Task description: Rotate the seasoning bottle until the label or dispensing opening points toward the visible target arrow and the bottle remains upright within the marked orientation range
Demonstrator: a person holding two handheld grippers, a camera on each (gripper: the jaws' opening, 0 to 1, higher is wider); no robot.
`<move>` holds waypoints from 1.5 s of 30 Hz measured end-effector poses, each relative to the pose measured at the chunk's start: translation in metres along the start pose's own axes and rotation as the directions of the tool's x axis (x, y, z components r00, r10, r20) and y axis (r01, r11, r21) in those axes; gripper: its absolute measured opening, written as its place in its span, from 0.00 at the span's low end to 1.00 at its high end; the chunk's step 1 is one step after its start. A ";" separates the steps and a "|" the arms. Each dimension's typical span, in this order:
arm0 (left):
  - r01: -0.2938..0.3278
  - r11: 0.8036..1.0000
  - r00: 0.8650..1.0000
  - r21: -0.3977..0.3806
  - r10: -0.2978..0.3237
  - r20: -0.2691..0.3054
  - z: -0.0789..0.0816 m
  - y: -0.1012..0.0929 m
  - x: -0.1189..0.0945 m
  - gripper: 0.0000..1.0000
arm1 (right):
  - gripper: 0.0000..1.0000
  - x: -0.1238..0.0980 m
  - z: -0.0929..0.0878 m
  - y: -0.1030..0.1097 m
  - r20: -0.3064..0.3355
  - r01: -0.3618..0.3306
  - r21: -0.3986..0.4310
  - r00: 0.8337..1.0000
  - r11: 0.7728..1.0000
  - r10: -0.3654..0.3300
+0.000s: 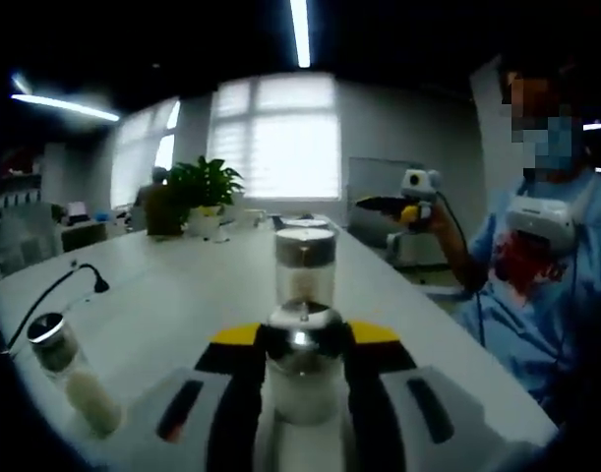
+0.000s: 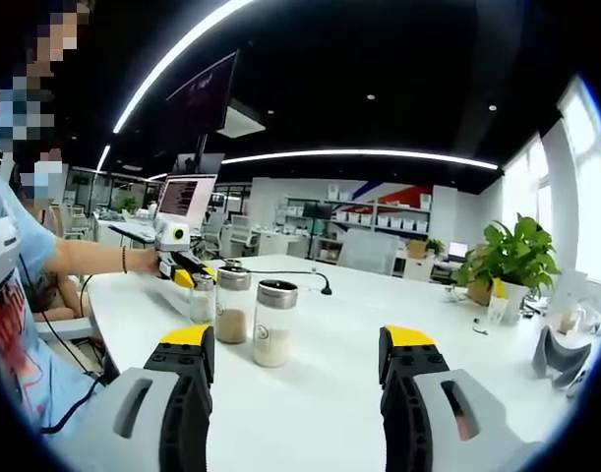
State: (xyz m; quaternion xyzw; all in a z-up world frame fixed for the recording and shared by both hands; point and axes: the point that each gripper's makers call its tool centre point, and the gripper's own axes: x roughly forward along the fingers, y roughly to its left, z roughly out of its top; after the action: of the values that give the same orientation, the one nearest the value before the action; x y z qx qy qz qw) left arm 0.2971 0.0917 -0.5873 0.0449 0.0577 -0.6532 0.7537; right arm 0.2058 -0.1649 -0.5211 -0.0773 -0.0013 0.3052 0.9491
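Left gripper view showed the left gripper (image 1: 302, 388) clamped on a seasoning bottle (image 1: 302, 369), upright for turning; right gripper (image 2: 298, 369) gaped empty.

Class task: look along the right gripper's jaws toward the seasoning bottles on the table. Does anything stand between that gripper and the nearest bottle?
Nothing visible does. The right gripper is open, and bare white table lies between it and the nearest seasoning bottle. A second bottle stands beside that one, not in front.

My grippers looked the same: left gripper (image 1: 304, 393) and right gripper (image 2: 298, 393) had grey bodies, black jaws, yellow tips. Operator (image 1: 536, 295), frame right, wore a blue shirt with red print.
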 end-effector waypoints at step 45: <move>-0.247 0.968 0.969 -0.041 0.246 -0.040 0.002 0.003 -0.011 0.32 | 0.69 -0.002 -0.003 -0.004 -0.020 0.023 -0.024 1.000 0.999 -0.024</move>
State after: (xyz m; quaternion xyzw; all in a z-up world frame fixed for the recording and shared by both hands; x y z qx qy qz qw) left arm 0.2989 0.1026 -0.5842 0.0457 0.0799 -0.5521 0.8287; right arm 0.2066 -0.1699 -0.5235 -0.0918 0.0040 0.2933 0.9516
